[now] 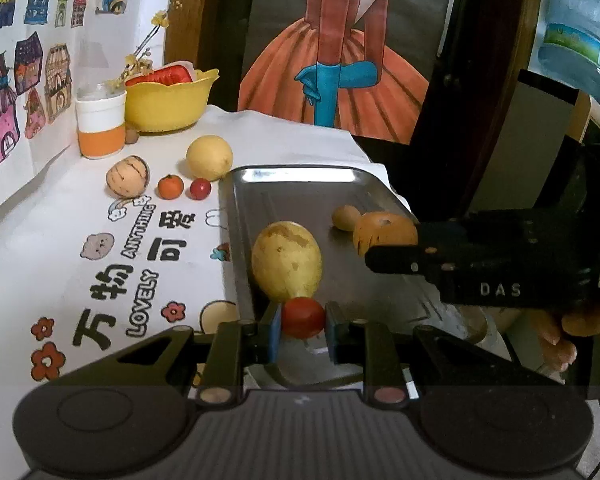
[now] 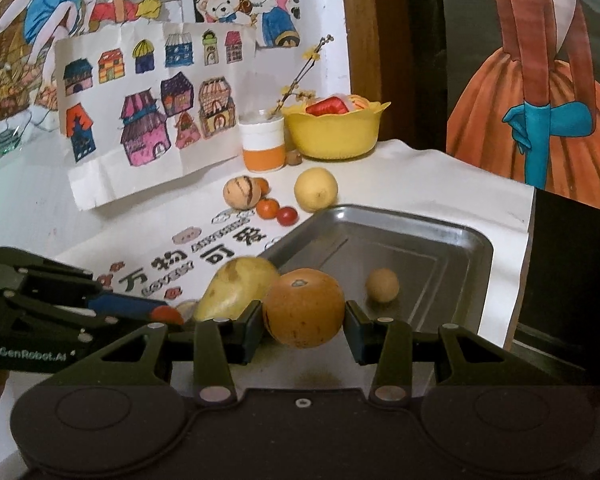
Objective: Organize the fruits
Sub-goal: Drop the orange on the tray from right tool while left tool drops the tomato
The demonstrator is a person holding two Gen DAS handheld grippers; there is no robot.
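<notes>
close wrist views, shared tray (image 1: 300,176)

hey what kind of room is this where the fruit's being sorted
Probably a home, perhaps a child's corner: hand-coloured house drawings taped to the wall, a cartoon-printed tablecloth, and a water-cooler bottle nearby.

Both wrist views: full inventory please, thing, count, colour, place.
Metal tray: 1, silver, on the table's right part.
Pear: 1, yellow, in the tray.
Small round fruit: 1, tan, in the tray.
Orange: 1, orange, between the right gripper's fingers.
Red tomato: 1, between the left gripper's fingers.
Lemon: 1, yellow, on the cloth.
Striped melon: 1, beige, on the cloth.
Tangerine: 1, orange, on the cloth.
Second tomato: 1, red, beside the tangerine.
Bowl: 1, yellow, at the back.
Cup: 1, white and orange.
Left gripper: black.
Right gripper: black.
</notes>
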